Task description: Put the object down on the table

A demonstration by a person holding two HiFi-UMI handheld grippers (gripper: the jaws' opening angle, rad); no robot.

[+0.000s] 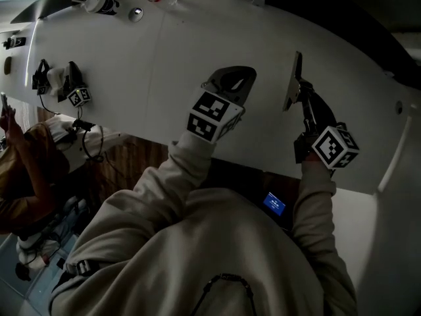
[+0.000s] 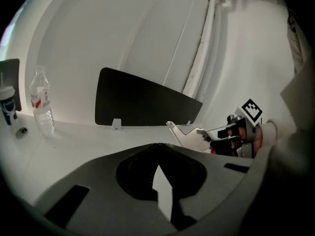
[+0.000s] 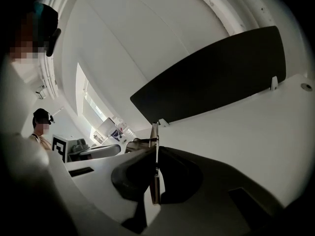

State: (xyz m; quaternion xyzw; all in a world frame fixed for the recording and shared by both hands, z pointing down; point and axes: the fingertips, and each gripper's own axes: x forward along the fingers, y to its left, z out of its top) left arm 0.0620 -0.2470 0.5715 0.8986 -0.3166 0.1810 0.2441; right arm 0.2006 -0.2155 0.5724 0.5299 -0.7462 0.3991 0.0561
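Observation:
A thin flat grey plate (image 1: pixel 293 79) stands on edge in my right gripper (image 1: pixel 304 96), just above the white table (image 1: pixel 197 38). In the right gripper view the plate (image 3: pixel 156 146) shows edge-on, with my right gripper (image 3: pixel 155 156) shut on it. The left gripper view shows the plate (image 2: pixel 189 134) from the side, at the tips of the right gripper (image 2: pixel 209 134). My left gripper (image 1: pixel 231 79) hovers over the table to the left of the plate. Its jaws (image 2: pixel 158 146) meet at the tips with nothing between them.
A water bottle (image 2: pixel 42 107), a lidded cup (image 2: pixel 7 107) and a small round knob (image 2: pixel 20 132) stand at the table's far left. A black divider panel (image 2: pixel 142 104) stands at the back. Spare grippers (image 1: pixel 74 92) lie at the left edge, near a seated person (image 1: pixel 23 170).

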